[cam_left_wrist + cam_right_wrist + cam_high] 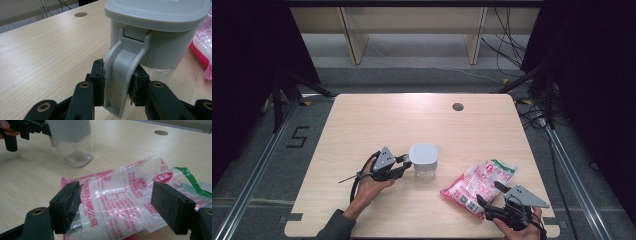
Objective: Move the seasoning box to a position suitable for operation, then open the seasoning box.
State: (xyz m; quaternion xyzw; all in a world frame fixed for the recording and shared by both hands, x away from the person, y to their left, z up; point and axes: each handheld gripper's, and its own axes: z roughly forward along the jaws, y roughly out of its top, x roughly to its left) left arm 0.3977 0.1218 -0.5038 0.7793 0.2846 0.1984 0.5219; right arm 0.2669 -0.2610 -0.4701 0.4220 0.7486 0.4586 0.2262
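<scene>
Left claw steadies the lidded jar by its handle while the right claw lines up on the bag of white granules.

The left claw (117, 87) is clenched on the grey handle (122, 75) of the clear jar (424, 160), its pads pressing the handle's two sides; held this way, the jar stands upright near the middle of the desk (377, 120) with its grey lid (160, 11) still shut, likely pinned so it cannot slide. The right claw (117, 205) is released, its jaws spread wide on either side of the pink-printed plastic bag (125, 195), which lies flat at the desk's near right edge, well apart from the jar. That straddle looks like the set-up for pinching the bag.
</scene>
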